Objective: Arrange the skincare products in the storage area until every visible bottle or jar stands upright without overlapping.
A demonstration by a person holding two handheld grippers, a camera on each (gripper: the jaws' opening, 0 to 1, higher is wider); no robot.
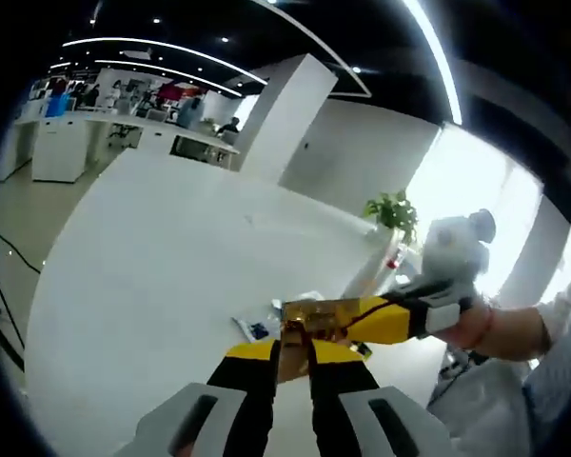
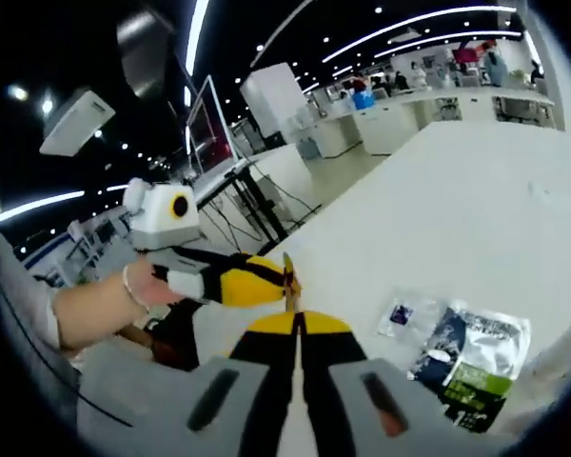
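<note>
A flat gold sachet (image 1: 316, 313) hangs above the white table (image 1: 171, 257), pinched from two sides. My left gripper (image 1: 293, 348) rises from the bottom of the left gripper view, shut on the sachet's near edge. The right gripper (image 1: 362, 324) comes in from the right in a person's hand and grips the sachet's other end. In the right gripper view the gold sachet (image 2: 288, 278) shows edge-on as a thin strip between my right gripper (image 2: 296, 324) and the left gripper (image 2: 266, 281). No bottle or jar can be made out.
A small white-and-blue sachet (image 1: 253, 329) lies on the table under the grippers. The same small white sachet (image 2: 401, 315) lies beside a larger dark, white and green pouch (image 2: 476, 357). A potted plant (image 1: 392, 209) stands at the far table edge. Desks and people are far behind.
</note>
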